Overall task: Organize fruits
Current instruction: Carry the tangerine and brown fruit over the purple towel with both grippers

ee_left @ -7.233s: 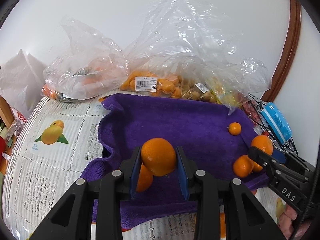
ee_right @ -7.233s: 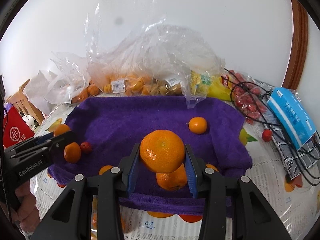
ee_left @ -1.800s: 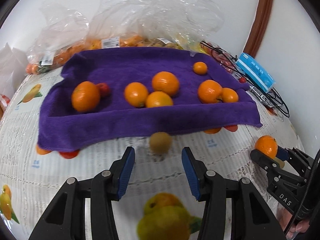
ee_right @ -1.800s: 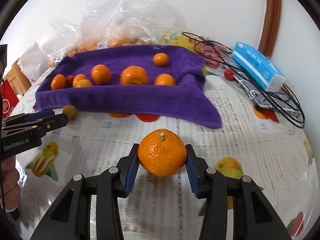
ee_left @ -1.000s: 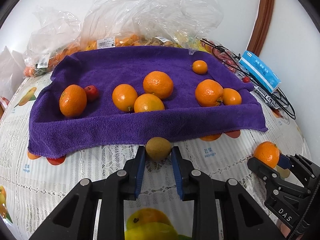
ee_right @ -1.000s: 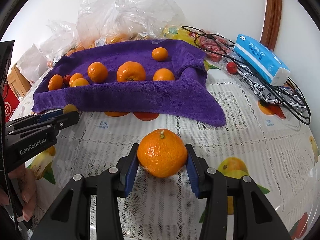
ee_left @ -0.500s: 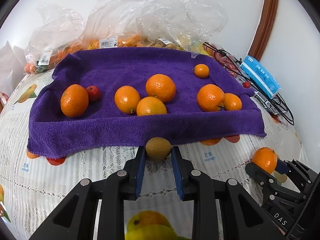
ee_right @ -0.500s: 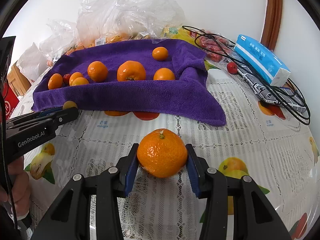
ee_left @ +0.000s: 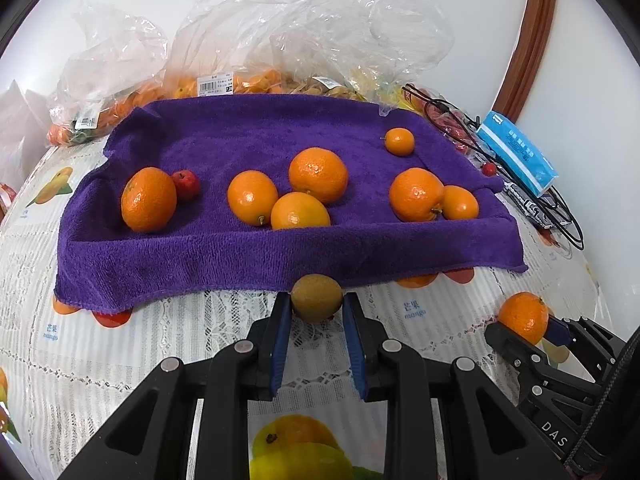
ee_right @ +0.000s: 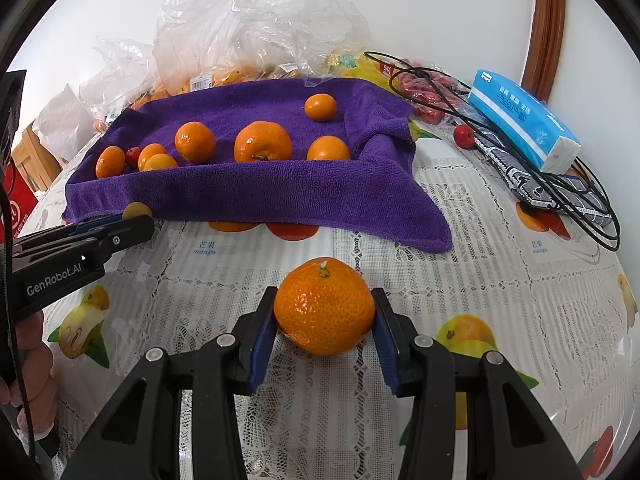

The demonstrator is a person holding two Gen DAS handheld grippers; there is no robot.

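Both claws loaded beside the purple terry towel (ee_left: 280, 248).
Your left claw (ee_left: 316, 312) grips 1 small olive-brown round fruit (ee_left: 316, 297); your right claw (ee_right: 324, 320) clamps 1 dimpled orange mandarin (ee_right: 325, 306).

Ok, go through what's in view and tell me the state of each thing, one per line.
Left gripper: shut on the kiwi, on the tablecloth.
Right gripper: shut on a mandarin, on the tablecloth.
Towel: spread out, front edge hanging, seven orange fruits on it.
Red fruit: on the towel, against the leftmost orange.
Bags: crumpled, fruit inside.
Tissue pack: lying on the cables.
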